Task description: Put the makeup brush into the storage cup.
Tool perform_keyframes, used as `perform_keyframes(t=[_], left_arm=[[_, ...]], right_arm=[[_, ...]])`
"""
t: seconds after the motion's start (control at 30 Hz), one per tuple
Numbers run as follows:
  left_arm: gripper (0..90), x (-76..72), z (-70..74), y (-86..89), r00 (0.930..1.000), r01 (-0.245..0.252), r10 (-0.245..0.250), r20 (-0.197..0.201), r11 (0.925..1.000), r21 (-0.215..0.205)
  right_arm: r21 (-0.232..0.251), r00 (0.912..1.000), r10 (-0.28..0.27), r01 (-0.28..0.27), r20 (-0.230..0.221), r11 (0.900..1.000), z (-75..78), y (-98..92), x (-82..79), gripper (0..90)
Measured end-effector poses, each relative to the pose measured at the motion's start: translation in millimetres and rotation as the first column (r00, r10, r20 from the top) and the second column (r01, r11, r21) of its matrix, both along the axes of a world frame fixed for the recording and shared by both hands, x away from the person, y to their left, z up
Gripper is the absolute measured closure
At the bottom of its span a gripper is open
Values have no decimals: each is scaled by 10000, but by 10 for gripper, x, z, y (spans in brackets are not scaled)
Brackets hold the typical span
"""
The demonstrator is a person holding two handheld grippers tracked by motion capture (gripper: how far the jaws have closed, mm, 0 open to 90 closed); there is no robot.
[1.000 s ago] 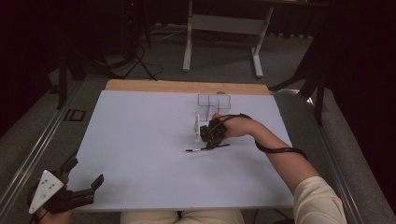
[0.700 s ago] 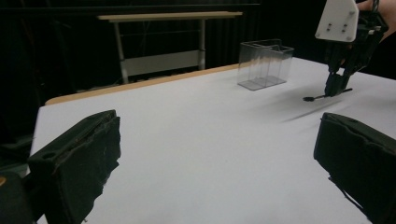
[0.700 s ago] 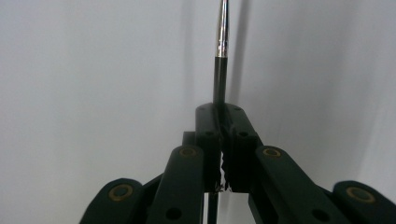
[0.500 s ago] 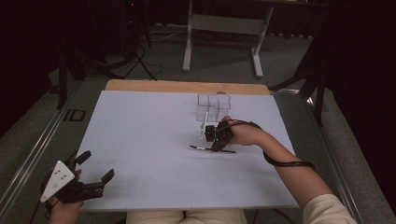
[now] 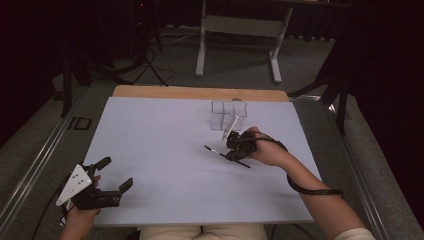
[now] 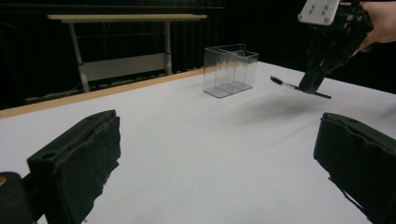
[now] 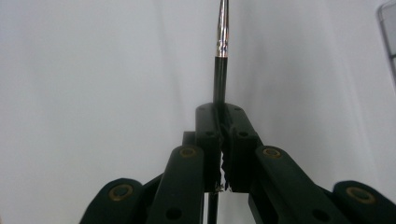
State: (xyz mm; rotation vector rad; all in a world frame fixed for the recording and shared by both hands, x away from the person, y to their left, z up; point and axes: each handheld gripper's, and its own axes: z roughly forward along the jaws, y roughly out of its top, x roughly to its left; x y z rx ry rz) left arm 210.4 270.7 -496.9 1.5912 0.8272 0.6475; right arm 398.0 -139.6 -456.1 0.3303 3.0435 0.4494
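Note:
A thin black-handled brush (image 5: 216, 151) with a silver ferrule (image 7: 223, 32) hangs level a little above the white table (image 5: 160, 145), casting a soft shadow. My right gripper (image 5: 234, 154) is shut on its handle, right of centre, pointing down. The brush handle (image 7: 220, 79) runs straight out from between the closed pads, and from the left gripper view the brush (image 6: 287, 85) shows under the right gripper (image 6: 312, 86). A clear compartmented box (image 5: 228, 116) stands just behind that hand. My left gripper (image 5: 116, 172) is open and empty at the near left corner.
The clear box (image 6: 230, 70) sits near the table's far wooden edge (image 5: 200, 92). Beyond it stands a grey desk frame (image 5: 240, 25) on dark carpet. A metal rail (image 5: 35, 160) runs along the table's left side.
My right gripper has drifted right and risen slightly with the brush in it. My left gripper has moved in from the near left corner, forward and to the right over the table.

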Motion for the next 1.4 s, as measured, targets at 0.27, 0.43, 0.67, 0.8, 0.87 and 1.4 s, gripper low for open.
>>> perform_keyframes(t=[0.27,0.43,0.67,0.8,0.87,1.4], left_arm=[[15,63,-4,-70,9993,372,-372,-52,9993,-82],[15,92,-15,-113,9984,547,-548,-167,9985,-76],[16,154,-15,-206,9959,849,-848,-315,9964,24],[16,194,-8,-262,9931,1068,-1079,-458,9939,-261],[16,207,-7,-278,9917,1160,-1176,-526,9927,-323],[16,612,148,-872,9575,2707,-2725,-941,9621,-316]], right_arm=[[1734,9892,-1239,1089,784,9788,62,-85,-109,859],[2965,9610,-2610,2239,914,9284,62,-204,-178,859],[4041,9348,-3453,2851,834,8692,110,-323,-297,859],[4861,9059,-4118,3173,987,8143,164,-411,-414,859],[4931,9046,-4144,3167,999,8103,167,-417,-426,859],[6640,8457,-5251,3394,946,6663,265,-525,-701,859]])
